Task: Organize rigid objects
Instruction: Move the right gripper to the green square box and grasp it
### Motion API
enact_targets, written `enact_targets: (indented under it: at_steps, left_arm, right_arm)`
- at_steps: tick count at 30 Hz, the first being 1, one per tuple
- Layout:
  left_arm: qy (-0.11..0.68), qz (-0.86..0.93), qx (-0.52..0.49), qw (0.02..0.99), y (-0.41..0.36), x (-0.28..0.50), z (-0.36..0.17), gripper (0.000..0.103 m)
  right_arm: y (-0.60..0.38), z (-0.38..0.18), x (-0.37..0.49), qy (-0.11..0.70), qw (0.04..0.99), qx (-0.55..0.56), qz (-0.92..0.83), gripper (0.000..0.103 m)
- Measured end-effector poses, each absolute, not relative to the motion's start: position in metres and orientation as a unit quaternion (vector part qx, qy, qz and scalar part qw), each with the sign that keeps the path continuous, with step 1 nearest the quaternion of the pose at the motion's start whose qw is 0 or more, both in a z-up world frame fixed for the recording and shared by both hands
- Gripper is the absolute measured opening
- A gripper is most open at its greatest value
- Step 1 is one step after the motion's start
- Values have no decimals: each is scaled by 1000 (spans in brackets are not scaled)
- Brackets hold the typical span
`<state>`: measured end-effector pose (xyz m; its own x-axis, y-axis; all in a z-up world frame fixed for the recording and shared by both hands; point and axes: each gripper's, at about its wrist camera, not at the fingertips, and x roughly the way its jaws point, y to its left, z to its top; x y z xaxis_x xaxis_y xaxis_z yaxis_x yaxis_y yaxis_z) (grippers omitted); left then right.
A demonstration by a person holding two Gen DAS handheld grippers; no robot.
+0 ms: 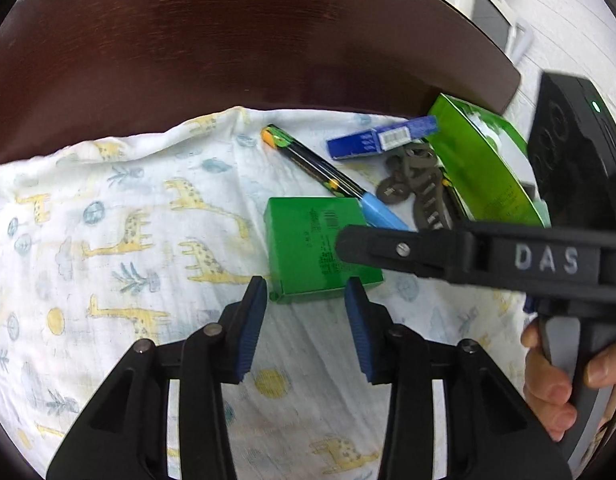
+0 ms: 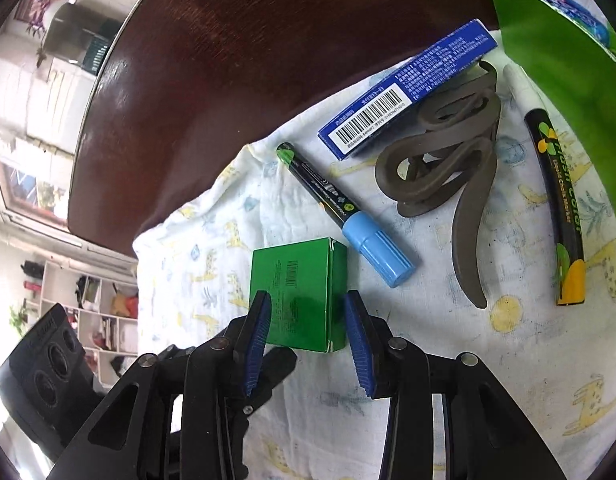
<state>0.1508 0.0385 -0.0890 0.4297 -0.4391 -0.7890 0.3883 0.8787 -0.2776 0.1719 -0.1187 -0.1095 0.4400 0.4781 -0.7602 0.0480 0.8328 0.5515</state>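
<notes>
Straddling the small green box [image 2: 298,292], the right hand-held gripper [image 2: 307,316] has a blue pad on either side of it; left pad looks on the box's side, right pad close to the box edge, contact unclear, so cannot tell if it is gripped. Box lies flat on the giraffe-print cloth [image 2: 448,360], which covers part of the dark wooden tabletop [image 2: 228,60].

Left hand-held gripper [image 1: 306,312] sits just at the box's near edge, jaws part open, nothing between the pads. The right tool's arm crosses over the box in the left wrist view.

Step, as I judge it: picking the green box. Next move needs the right jaws to squeeze firmly on the box's sides, then a lift; left one should stay clear so the two tools don't bump.

Counts, all placed from the green box:
- green box: one.
- markers: two. Blue-capped marker [image 2: 344,212] just beyond the box, cap nearly touching its far right corner; yellow-ended marker [image 2: 560,208] well off to the right.
- blue carton [image 2: 404,88]: one, beyond the box, behind the blue-capped marker.
- grey hair claw clip [image 2: 448,164]: one, beyond-right, partly under the carton.
- large green package [image 2: 568,60]: one, far right.
</notes>
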Motion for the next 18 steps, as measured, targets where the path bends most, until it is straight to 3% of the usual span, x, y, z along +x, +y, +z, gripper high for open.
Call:
enact_targets:
  at_steps: [14, 18]
  left_arm:
    - [470, -243, -38, 848, 48, 163, -83, 37]
    - [471, -253, -46, 844, 43, 171, -87, 36]
  right_arm:
    - [-138, -106, 173, 507, 811, 261, 133, 40]
    - [-133, -110, 182, 511, 813, 255, 114, 31]
